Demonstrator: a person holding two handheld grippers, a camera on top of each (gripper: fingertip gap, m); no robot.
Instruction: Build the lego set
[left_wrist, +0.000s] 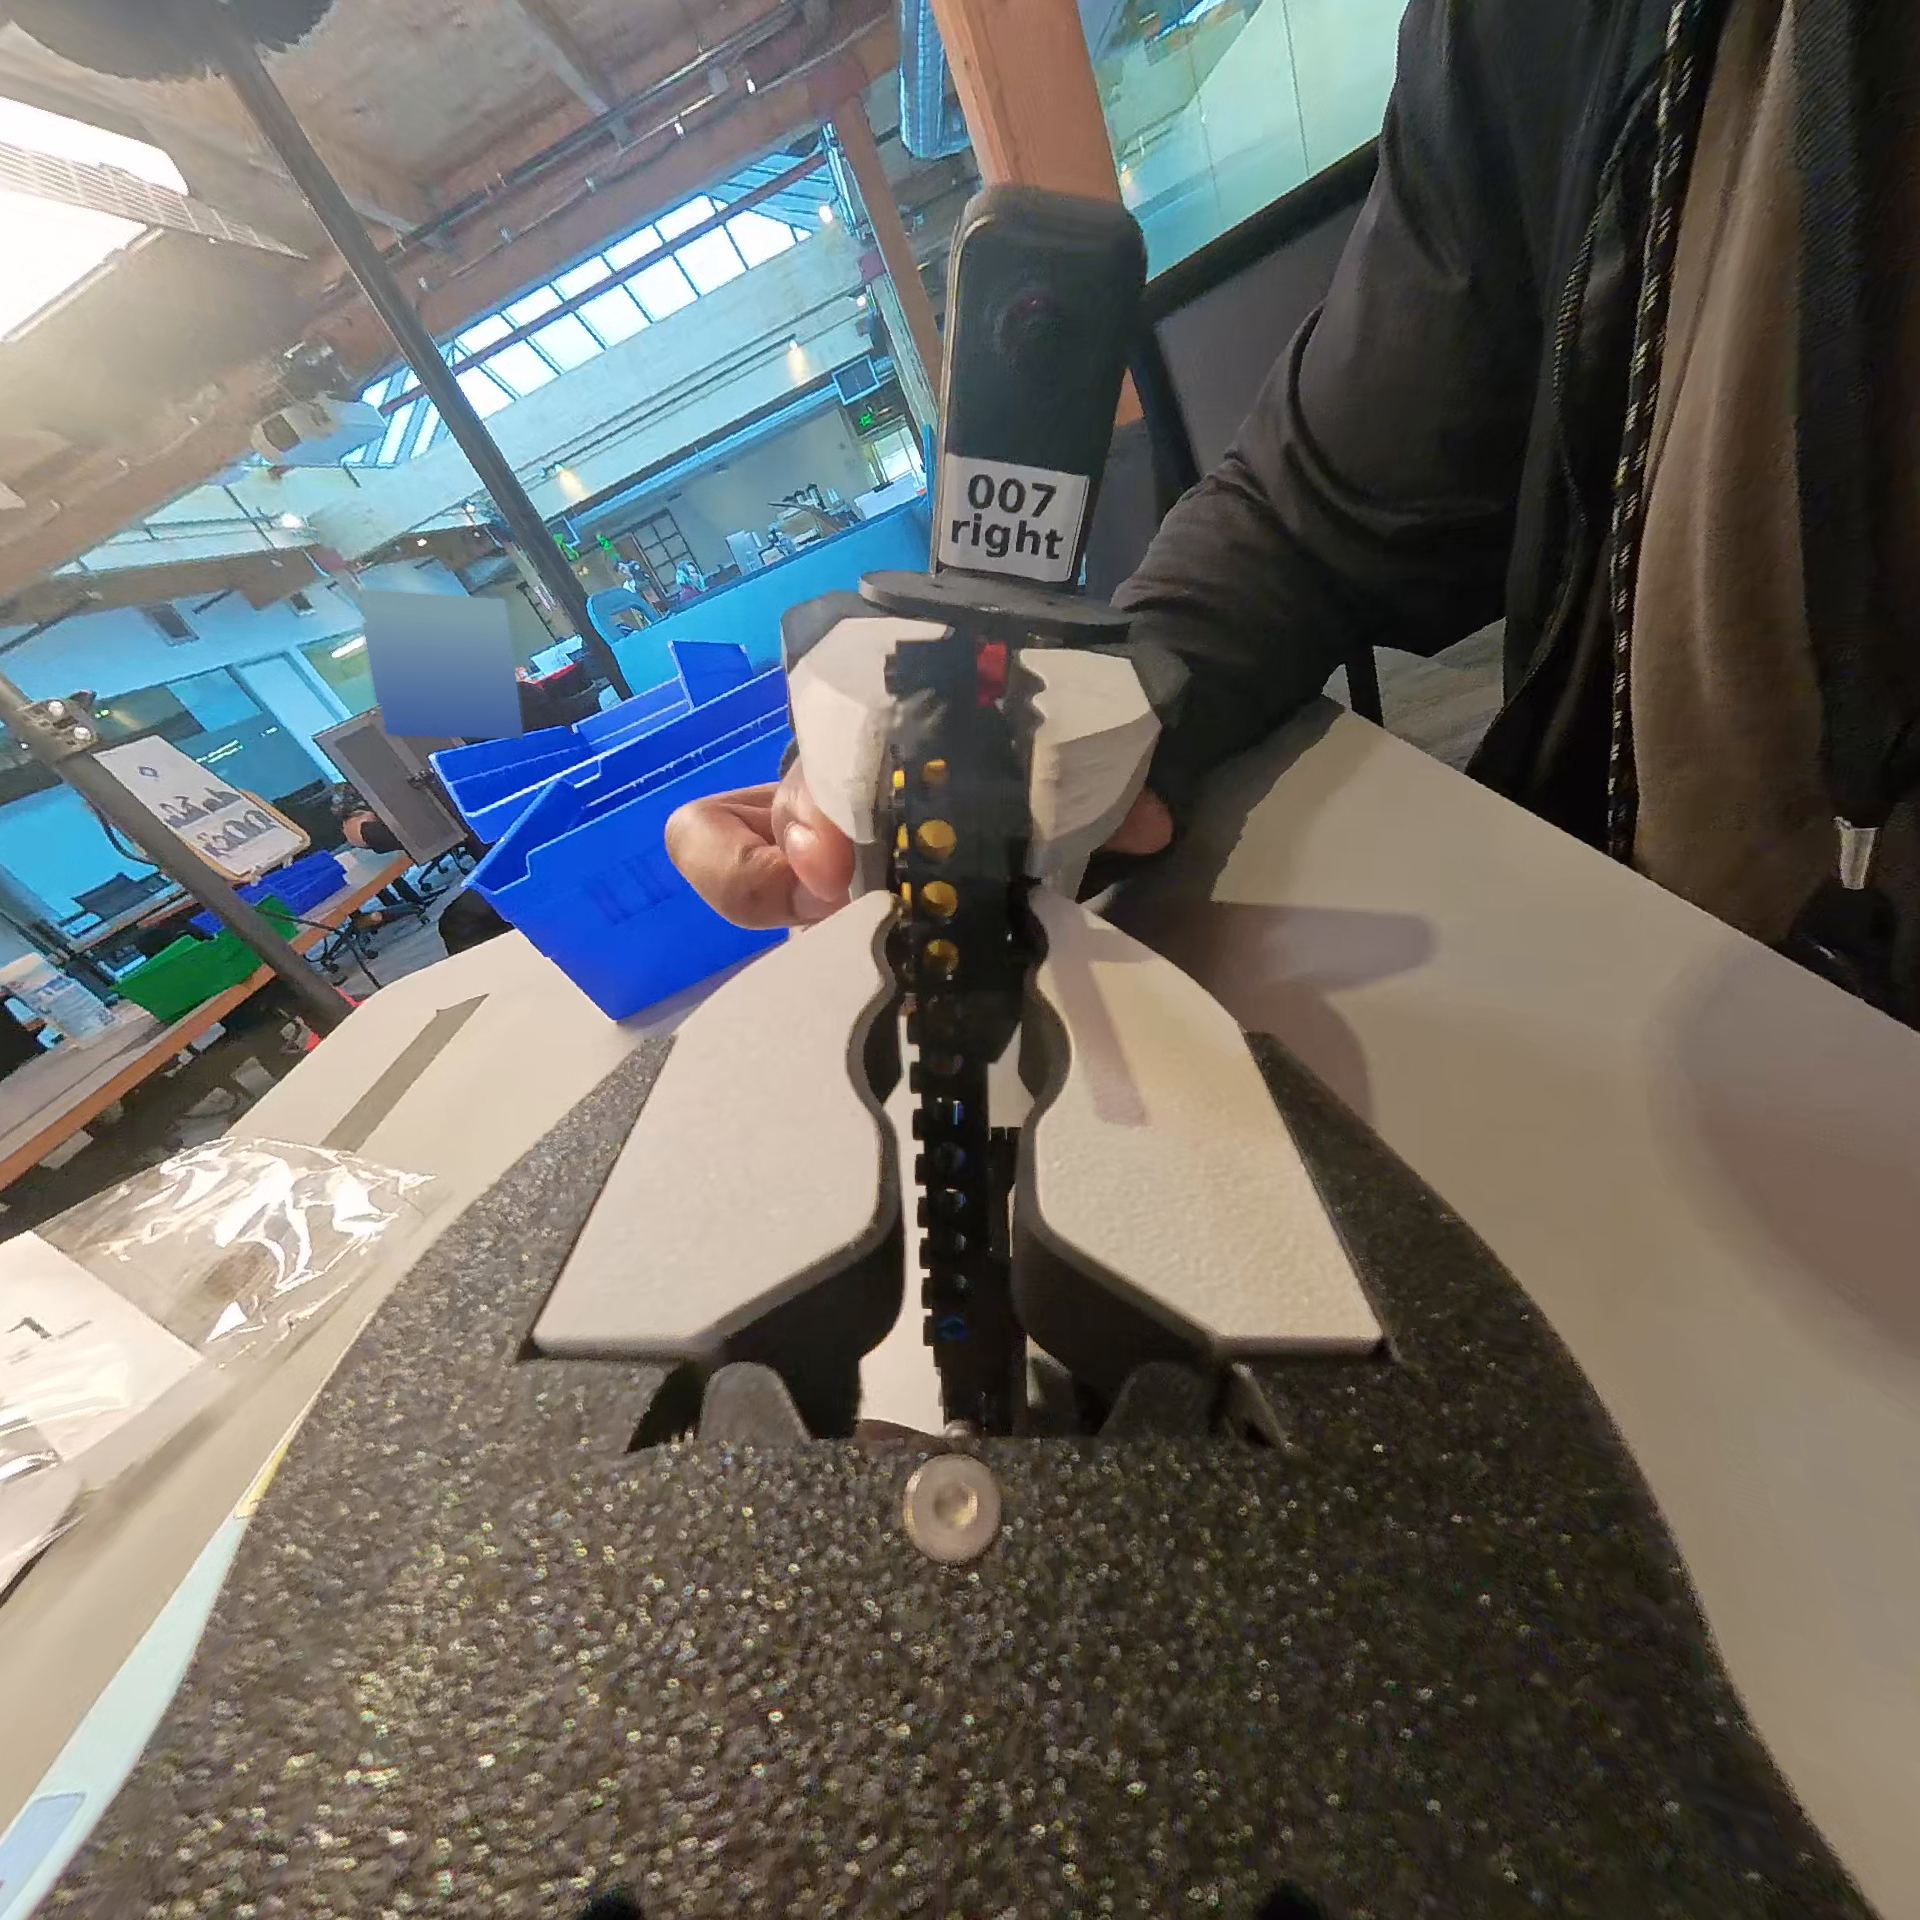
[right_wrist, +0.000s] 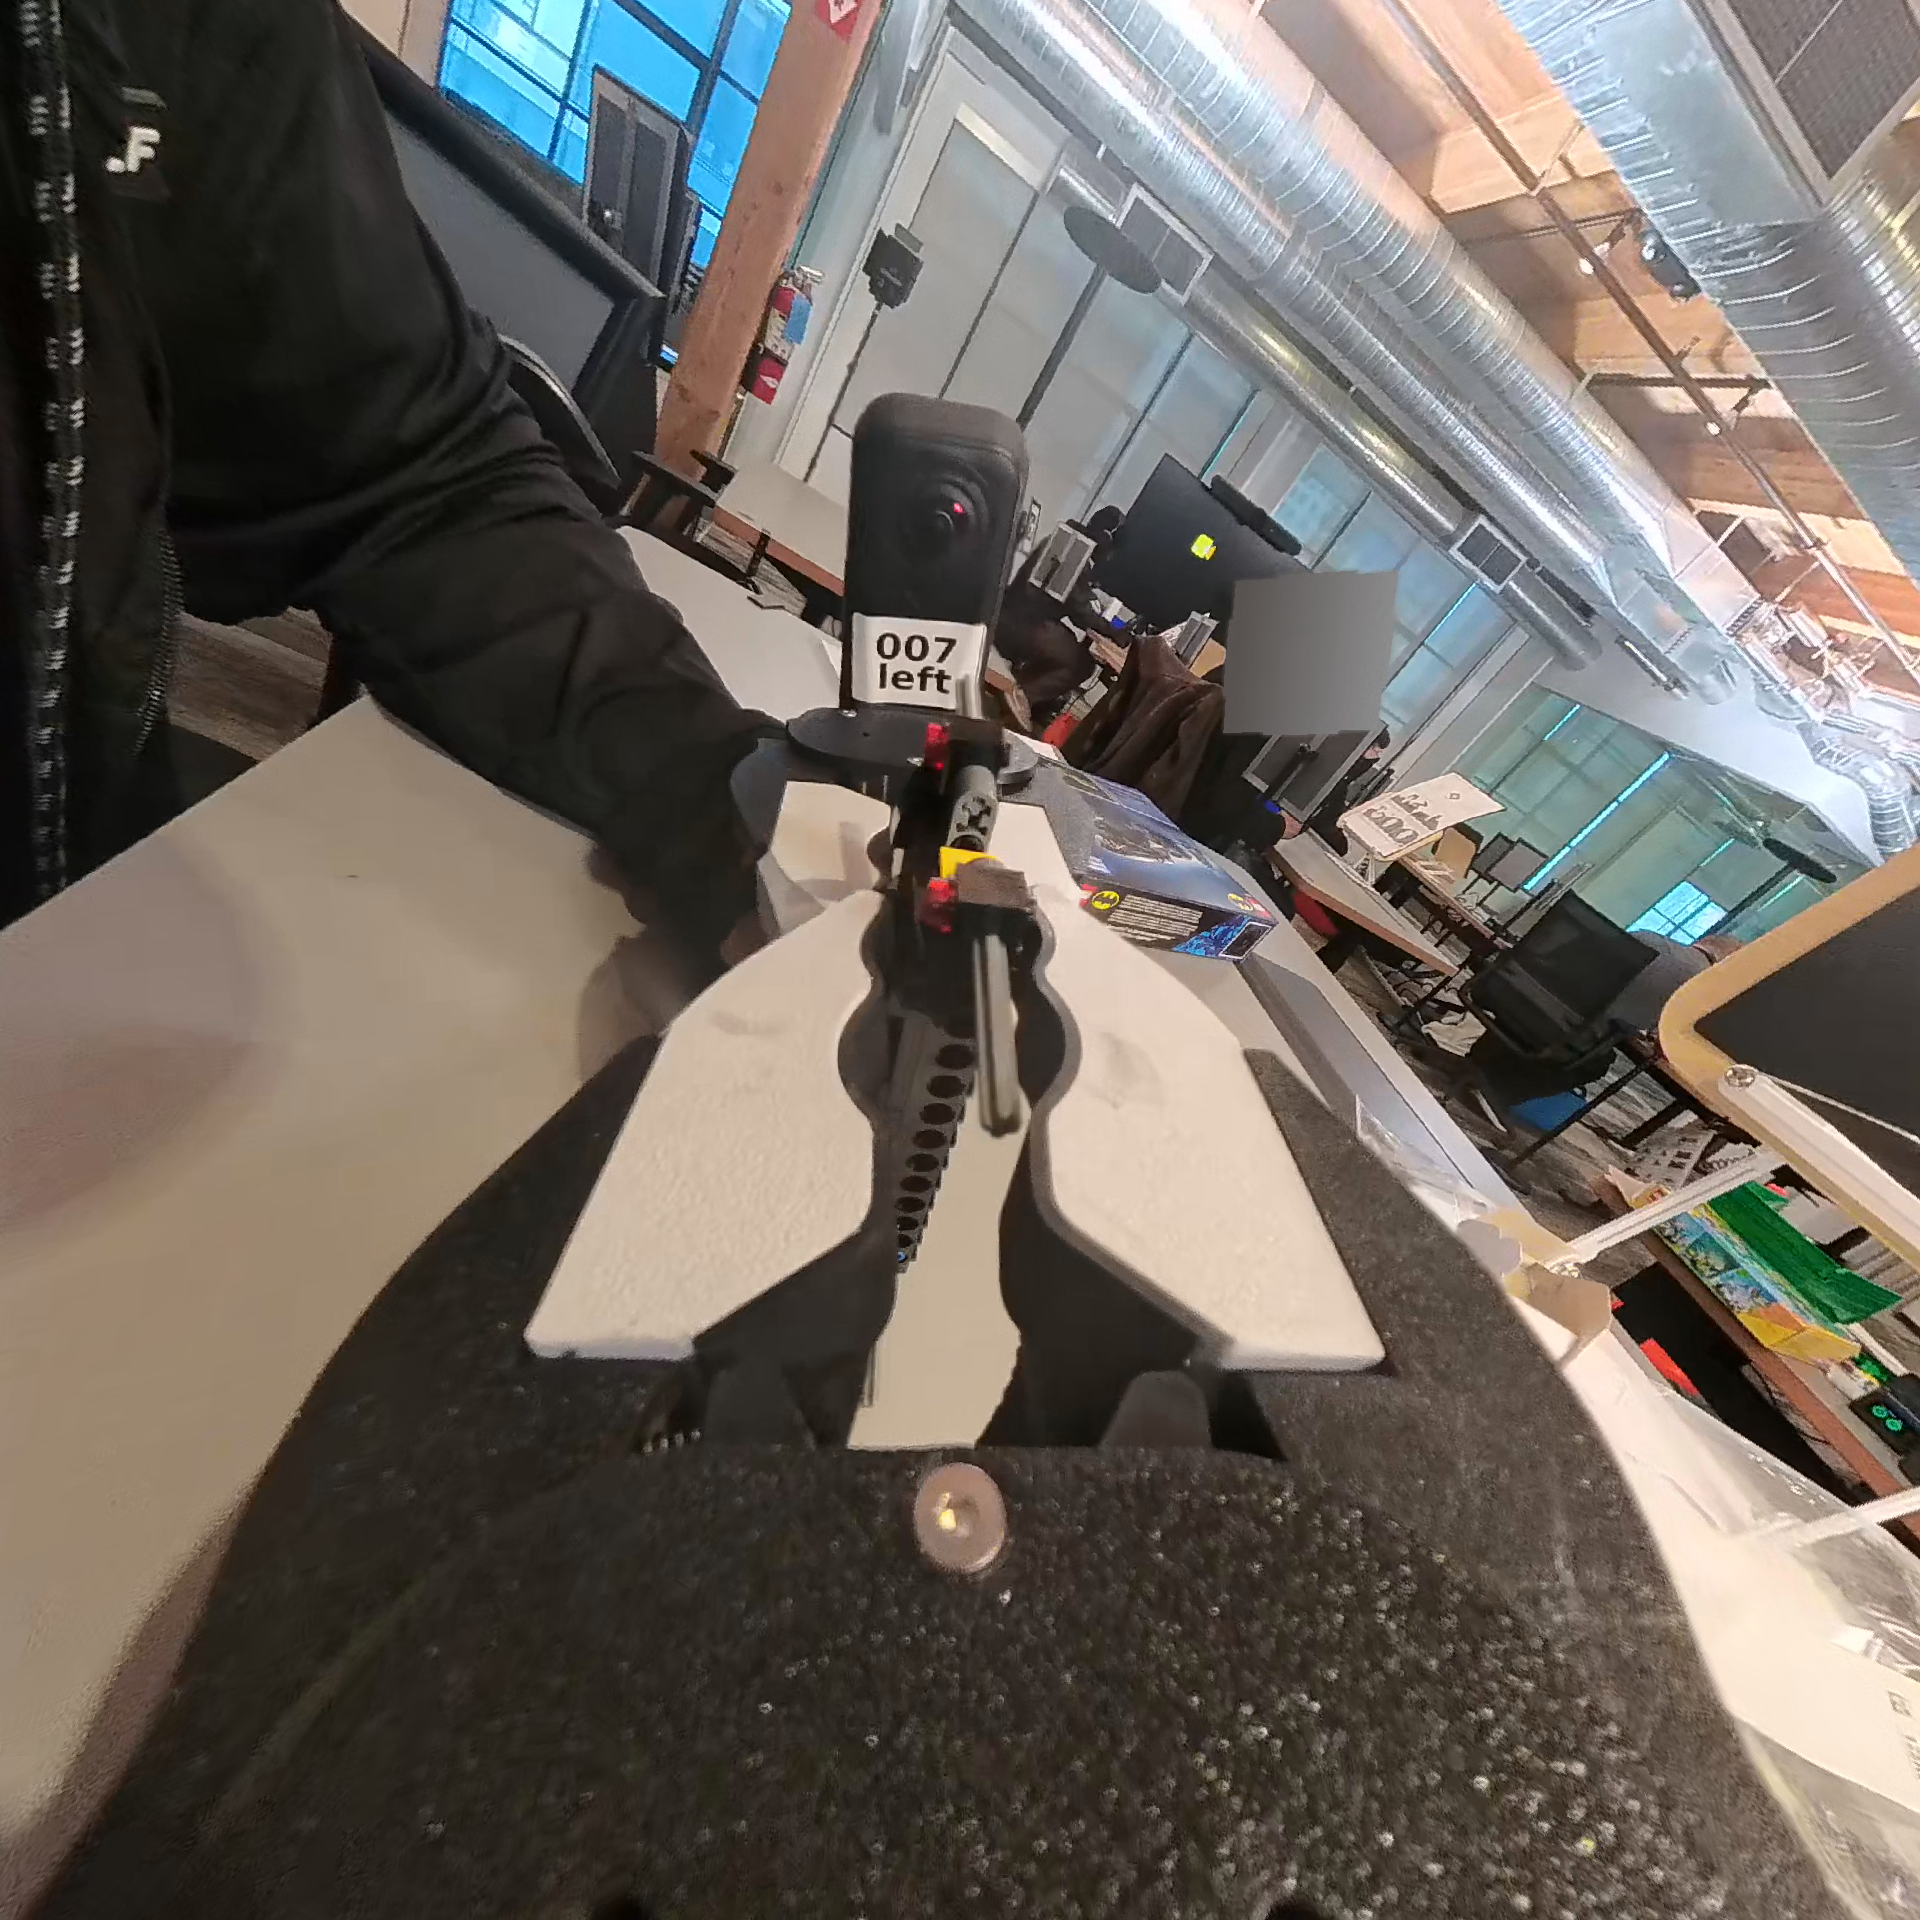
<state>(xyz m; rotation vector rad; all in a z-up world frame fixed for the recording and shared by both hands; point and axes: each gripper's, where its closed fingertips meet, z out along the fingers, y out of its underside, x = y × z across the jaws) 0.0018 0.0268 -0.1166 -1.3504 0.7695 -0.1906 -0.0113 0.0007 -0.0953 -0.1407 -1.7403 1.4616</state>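
Both grippers face each other over the white table, tips nearly meeting, with one long black studded beam assembly bridging them. In the left wrist view the beam's long axis runs 6 to 12 o'clock, straight down the slot between the left gripper fingers and on into the right gripper at 12 o'clock. Yellow pins line the beam's far half; a small red piece sits at its far end. Left jaws: nearly together, clamped on the beam, pads against its sides. In the right wrist view the same axis holds: the black holed beam and a grey rod lie 6 to 12 o'clock between the right gripper fingers, with a yellow piece and a red piece at the tips. Right jaws: narrow, closed on the assembly. Neither gripper is nearer; each holds one end. Blue bins stand at 10 o'clock in the left view; a dark printed box lies at 2 o'clock in the right view.
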